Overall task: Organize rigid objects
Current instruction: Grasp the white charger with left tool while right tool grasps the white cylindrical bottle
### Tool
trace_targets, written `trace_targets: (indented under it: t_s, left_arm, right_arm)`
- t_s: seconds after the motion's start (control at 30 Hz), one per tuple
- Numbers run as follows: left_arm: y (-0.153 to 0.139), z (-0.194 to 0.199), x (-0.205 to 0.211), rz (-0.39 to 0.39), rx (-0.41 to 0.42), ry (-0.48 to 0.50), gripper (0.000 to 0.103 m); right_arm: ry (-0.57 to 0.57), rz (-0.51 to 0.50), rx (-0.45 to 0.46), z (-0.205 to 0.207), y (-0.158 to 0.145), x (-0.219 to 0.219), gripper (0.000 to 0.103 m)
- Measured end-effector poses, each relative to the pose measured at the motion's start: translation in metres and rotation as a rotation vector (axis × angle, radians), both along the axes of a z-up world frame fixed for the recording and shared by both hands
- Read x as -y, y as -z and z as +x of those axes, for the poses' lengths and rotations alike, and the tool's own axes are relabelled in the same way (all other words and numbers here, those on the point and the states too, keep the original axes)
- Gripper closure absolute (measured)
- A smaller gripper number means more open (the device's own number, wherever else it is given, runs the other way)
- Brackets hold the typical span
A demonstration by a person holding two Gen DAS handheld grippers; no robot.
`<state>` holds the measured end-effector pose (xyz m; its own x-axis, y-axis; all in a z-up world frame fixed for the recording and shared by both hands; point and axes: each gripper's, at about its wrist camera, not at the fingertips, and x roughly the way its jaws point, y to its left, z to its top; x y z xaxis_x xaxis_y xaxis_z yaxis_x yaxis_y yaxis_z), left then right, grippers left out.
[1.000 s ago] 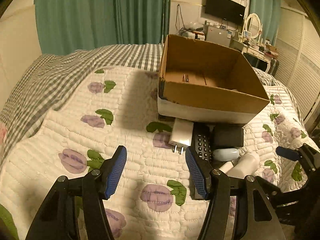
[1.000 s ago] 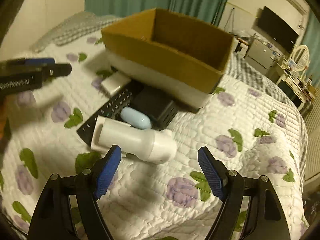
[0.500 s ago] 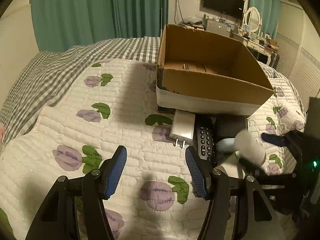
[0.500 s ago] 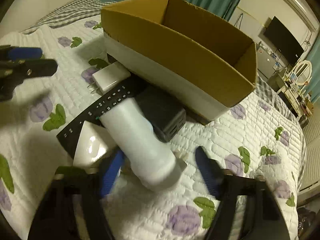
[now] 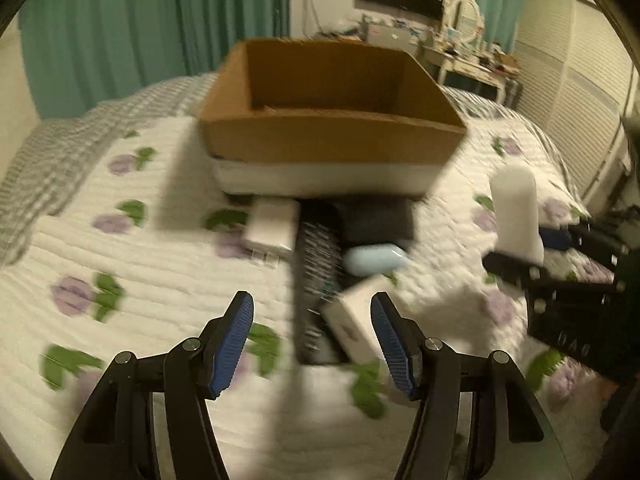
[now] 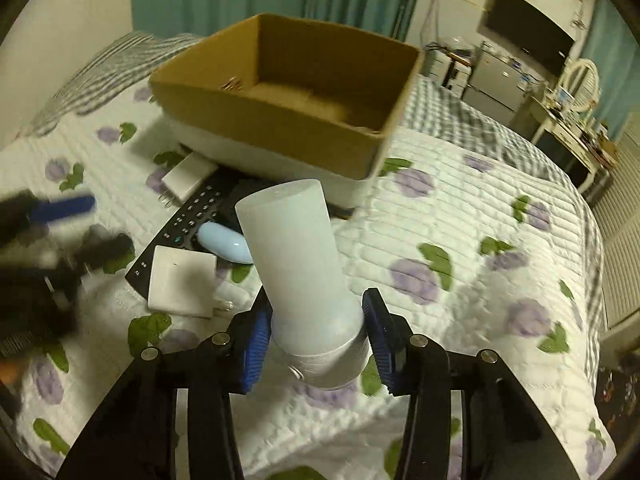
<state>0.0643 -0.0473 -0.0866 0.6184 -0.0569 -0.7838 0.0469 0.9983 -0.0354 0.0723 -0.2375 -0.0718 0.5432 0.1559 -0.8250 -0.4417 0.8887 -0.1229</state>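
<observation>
Bed quilt (image 6: 460, 216): soft, floral, bearing everything; unsteady footing, so best not to lean on it or drag across it.
Cardboard box (image 6: 280, 120): open-topped, at the far side of the quilt, floor mostly bare apart from a small item near the far left wall; likely the destination. Worth clearing the near rim fully before lowering inside.
White cylinder (image 6: 300, 276): off the quilt, pointing up and forward toward the box, gripped near its silvery base. Top-heavy in that hold, so best carried slowly and kept close to upright.
Right gripper (image 6: 316, 344): jaws closed narrow on the cylinder's lower end, blue pads (image 6: 256, 340) pressing both sides. Firm squeeze worth keeping until the base sits on the box floor.
Left gripper (image 5: 312, 344): jaws spread wide, holding nothing, low over the pile. Better kept out of the carrying path.
Black remote (image 5: 316, 280): flat on the quilt just before the box, partly under other pieces; not to be knocked.
Dark block (image 5: 376, 220): against the box's near wall, beside the remote.
White charger (image 6: 182, 282): lying on the remote's near end, a probable next pick.
Second white charger (image 6: 188, 174): by the box's corner, prongs toward camera.
Pale blue oval (image 6: 224, 242): resting on the remote, smooth and likely slippery.
</observation>
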Motion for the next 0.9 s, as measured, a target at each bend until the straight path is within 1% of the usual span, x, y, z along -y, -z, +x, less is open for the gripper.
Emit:
trace_targets:
  t_s: [0.13, 0.23, 0.3, 0.37, 0.43, 0.5, 0.57, 0.63, 0.7, 0.77, 0.83, 0.9]
  left_arm:
    - [0.017, 0.001, 0.028, 0.020, -0.053, 0.063, 0.039]
    - [0.029, 0.003, 0.039, 0.042, -0.090, 0.090, 0.039]
    - [0.036, 0.006, 0.043, 0.064, -0.111, 0.089, 0.039]
    - [0.043, 0.012, 0.044, 0.065, -0.135, 0.080, 0.039]
    - [0.044, 0.016, 0.045, 0.064, -0.130, 0.066, 0.039]
    - [0.046, 0.020, 0.046, 0.065, -0.136, 0.059, 0.035]
    - [0.049, 0.023, 0.051, 0.106, -0.124, 0.061, 0.034]
    - [0.051, 0.026, 0.061, 0.178, -0.117, 0.063, 0.033]
    - [0.054, 0.027, 0.068, 0.224, -0.107, 0.060, 0.032]
    - [0.055, 0.027, 0.072, 0.244, -0.091, 0.059, 0.032]
    - [0.053, 0.023, 0.069, 0.225, -0.079, 0.066, 0.034]
    - [0.048, 0.019, 0.061, 0.162, -0.072, 0.068, 0.038]
  right_arm:
    - [0.004, 0.011, -0.022, 0.002, 0.006, 0.007, 0.058]
    - [0.002, 0.029, -0.036, 0.004, 0.010, 0.012, 0.058]
    - [0.006, 0.042, -0.046, 0.006, 0.013, 0.014, 0.058]
    - [0.014, 0.055, -0.059, 0.009, 0.015, 0.017, 0.058]
    - [0.019, 0.066, -0.067, 0.011, 0.016, 0.019, 0.058]
    - [0.021, 0.071, -0.071, 0.012, 0.016, 0.019, 0.058]
    - [0.022, 0.073, -0.075, 0.012, 0.017, 0.019, 0.058]
    - [0.021, 0.073, -0.076, 0.012, 0.018, 0.019, 0.058]
    - [0.018, 0.070, -0.077, 0.012, 0.018, 0.018, 0.058]
    - [0.016, 0.066, -0.078, 0.012, 0.019, 0.017, 0.058]
    - [0.016, 0.064, -0.075, 0.011, 0.018, 0.017, 0.058]
    - [0.017, 0.062, -0.071, 0.011, 0.018, 0.017, 0.058]
